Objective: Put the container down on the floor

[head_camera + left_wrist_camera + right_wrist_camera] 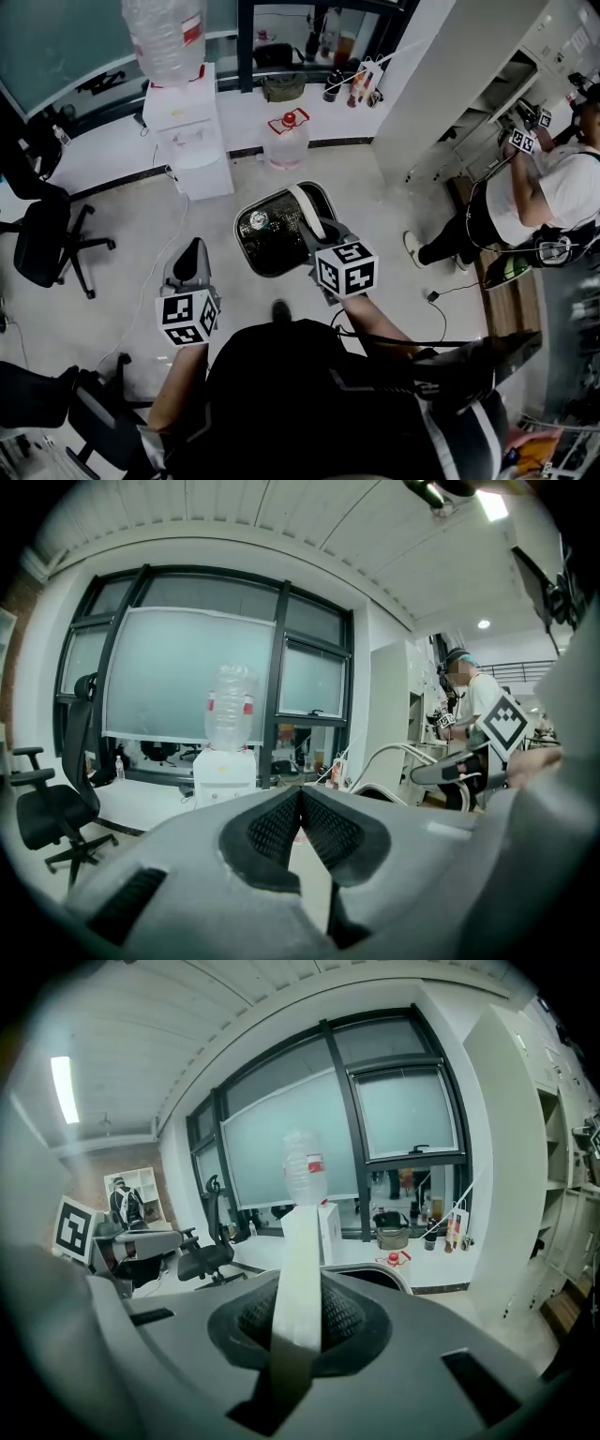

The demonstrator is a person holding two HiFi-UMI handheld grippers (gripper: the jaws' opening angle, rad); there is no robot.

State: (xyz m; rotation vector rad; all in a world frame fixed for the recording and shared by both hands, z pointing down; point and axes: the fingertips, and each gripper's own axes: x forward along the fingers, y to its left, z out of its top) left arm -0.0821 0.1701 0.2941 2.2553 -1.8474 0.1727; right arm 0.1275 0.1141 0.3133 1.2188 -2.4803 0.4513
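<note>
The container [274,232] is a dark bin with a pale rim, hanging above the floor in front of me in the head view. Its white handle [306,210] arches over it. My right gripper [317,232] is shut on that handle; in the right gripper view the white handle [298,1297] runs upright between the black pads, with the container's rim [382,1273] just beyond. My left gripper [192,251] hovers left of the container, apart from it. In the left gripper view my left gripper [300,806] has its pads meeting at the tips with nothing between them.
A water dispenser [184,127] with a big bottle stands against the far wall, a clear jug with a red cap [288,139] beside it. Black office chairs [45,239] stand at the left. Another person [525,202] stands at the right by shelves. A cable [159,253] trails over the floor.
</note>
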